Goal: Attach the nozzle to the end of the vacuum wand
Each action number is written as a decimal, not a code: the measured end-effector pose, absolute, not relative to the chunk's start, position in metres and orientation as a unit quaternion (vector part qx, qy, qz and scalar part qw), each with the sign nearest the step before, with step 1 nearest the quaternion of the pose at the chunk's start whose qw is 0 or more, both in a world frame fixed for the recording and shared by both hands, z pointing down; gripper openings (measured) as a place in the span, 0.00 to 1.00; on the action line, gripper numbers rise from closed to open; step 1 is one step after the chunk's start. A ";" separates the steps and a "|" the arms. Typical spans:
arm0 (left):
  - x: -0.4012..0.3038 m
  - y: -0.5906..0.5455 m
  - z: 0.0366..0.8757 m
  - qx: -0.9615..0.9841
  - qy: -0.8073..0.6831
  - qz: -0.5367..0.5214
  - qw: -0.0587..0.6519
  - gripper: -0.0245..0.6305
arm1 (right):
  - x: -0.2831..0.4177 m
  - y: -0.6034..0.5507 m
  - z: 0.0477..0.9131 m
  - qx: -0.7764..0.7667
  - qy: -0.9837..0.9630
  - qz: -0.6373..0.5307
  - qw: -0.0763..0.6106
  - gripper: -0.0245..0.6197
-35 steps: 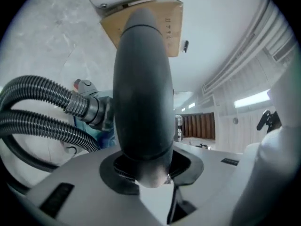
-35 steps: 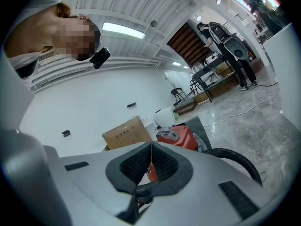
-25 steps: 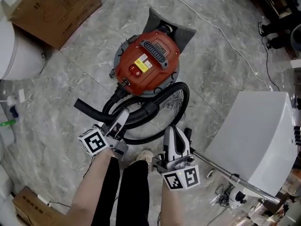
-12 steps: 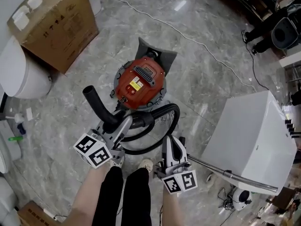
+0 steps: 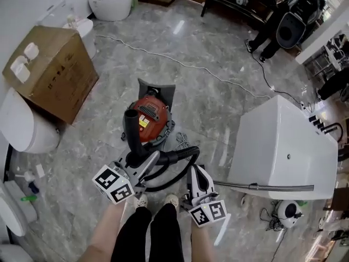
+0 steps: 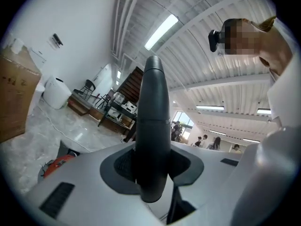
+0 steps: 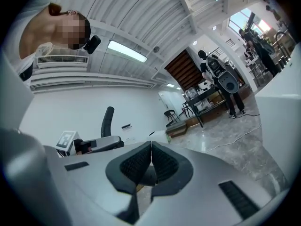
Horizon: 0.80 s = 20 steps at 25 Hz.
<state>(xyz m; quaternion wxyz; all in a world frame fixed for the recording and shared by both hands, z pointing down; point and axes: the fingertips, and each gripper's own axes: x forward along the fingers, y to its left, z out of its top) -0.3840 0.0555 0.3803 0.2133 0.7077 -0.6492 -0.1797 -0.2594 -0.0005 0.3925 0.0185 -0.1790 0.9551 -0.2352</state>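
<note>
Hose work sits above a grey marble floor (image 5: 218, 100). The left gripper (image 5: 146, 162) pinches a black hose end tube (image 5: 131, 132), which stands upright between its jaws and clamped at its lower part, with its open mouth at the top. A black corrugated hose (image 5: 180, 156) loops from that tube between the two grippers. The right gripper (image 5: 198, 171) has its jaws pressed together on one end of a metal wand (image 5: 262, 187), which runs level out to the right, in front of a white box-shaped appliance (image 5: 278, 141). The tube and the wand are apart, not joined.

On the floor beyond the grippers stands a red canister vacuum (image 5: 150, 113). A grey wide nozzle (image 5: 156, 89) lies just behind it, touching or nearly touching its far side, well apart from the wand. A cardboard box (image 5: 52, 81) sits to the left, and a white cable (image 5: 191, 67) trails across the floor behind the vacuum. The person's legs in black trousers (image 5: 147, 233) show below the grippers.
</note>
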 end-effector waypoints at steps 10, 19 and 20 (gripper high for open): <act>-0.279 0.047 0.333 0.773 -0.546 -0.170 0.275 0.25 | -0.154 0.011 0.321 -0.282 0.932 -0.221 0.045 0.06; -0.215 0.016 0.340 0.794 -0.524 -0.131 0.280 0.25 | 0.001 -0.048 0.360 -0.452 0.860 -0.231 0.055 0.06; -0.212 0.011 0.344 0.793 -0.524 -0.130 0.282 0.25 | 0.017 -0.056 0.368 -0.467 0.852 -0.231 0.054 0.06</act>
